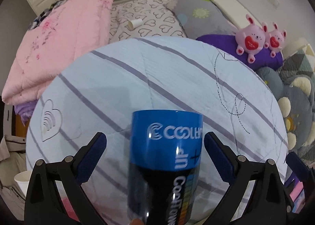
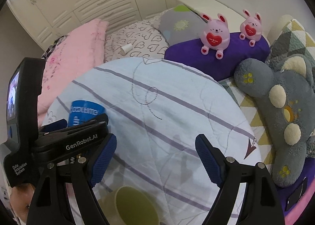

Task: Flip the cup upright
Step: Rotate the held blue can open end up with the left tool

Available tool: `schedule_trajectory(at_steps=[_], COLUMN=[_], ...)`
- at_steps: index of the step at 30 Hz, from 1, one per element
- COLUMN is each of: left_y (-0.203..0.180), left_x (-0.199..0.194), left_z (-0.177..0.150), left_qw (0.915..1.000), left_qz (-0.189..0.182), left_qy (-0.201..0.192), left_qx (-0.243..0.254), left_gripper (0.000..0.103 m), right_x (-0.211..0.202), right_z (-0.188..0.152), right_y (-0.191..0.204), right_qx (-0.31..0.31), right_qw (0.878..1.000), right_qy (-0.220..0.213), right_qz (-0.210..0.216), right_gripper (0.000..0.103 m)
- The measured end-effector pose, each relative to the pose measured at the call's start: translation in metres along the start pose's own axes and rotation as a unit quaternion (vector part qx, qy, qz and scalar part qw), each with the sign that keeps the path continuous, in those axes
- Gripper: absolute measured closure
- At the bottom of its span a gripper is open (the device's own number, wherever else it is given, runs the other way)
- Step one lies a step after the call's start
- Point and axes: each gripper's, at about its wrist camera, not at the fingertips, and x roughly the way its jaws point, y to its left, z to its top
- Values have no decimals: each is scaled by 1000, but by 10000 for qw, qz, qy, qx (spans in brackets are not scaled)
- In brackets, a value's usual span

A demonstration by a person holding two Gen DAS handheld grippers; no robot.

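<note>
A blue and black cup [image 1: 167, 158] with white lettering stands between the fingers of my left gripper [image 1: 155, 148] over the pale blue striped quilt [image 1: 137, 79]. The jaws are wide apart and the pads do not touch the cup. A fingertip shows at the cup's lower edge. In the right wrist view the same cup [image 2: 84, 111] sits at the left behind the left gripper's black body. My right gripper [image 2: 155, 156] is open and empty above the quilt [image 2: 167, 106]. A yellow-green cup mouth [image 2: 135, 205] shows low between its fingers.
A folded pink quilt [image 1: 59, 43] lies to the left. A small white paper cup [image 1: 135, 23] lies on the heart-print bedding behind. Two pink bunny toys [image 2: 215, 34] sit on a purple cushion [image 2: 226, 57]. A grey plush [image 2: 279, 110] lies at the right.
</note>
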Motion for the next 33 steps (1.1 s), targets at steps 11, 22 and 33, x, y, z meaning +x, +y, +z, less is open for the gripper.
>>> schedule_trajectory(at_steps=[11, 22, 33], left_y=[-1, 21, 31], left_x=[4, -43, -56], left_z=[0, -2, -9], left_qw=[9996, 9923, 9818], left_qz=[-261, -309, -299], left_qy=[-129, -1203, -1874], left_qx=[-56, 21, -67], left_gripper=[35, 35, 36], right_x=[3, -9, -12], right_z=[-5, -11, -16], right_y=[5, 17, 24], right_qx=[-20, -80, -143], right_qw=[9998, 9995, 9994], right_qy=[97, -29, -67], right_qz=[190, 292, 310], right_gripper=[20, 20, 20])
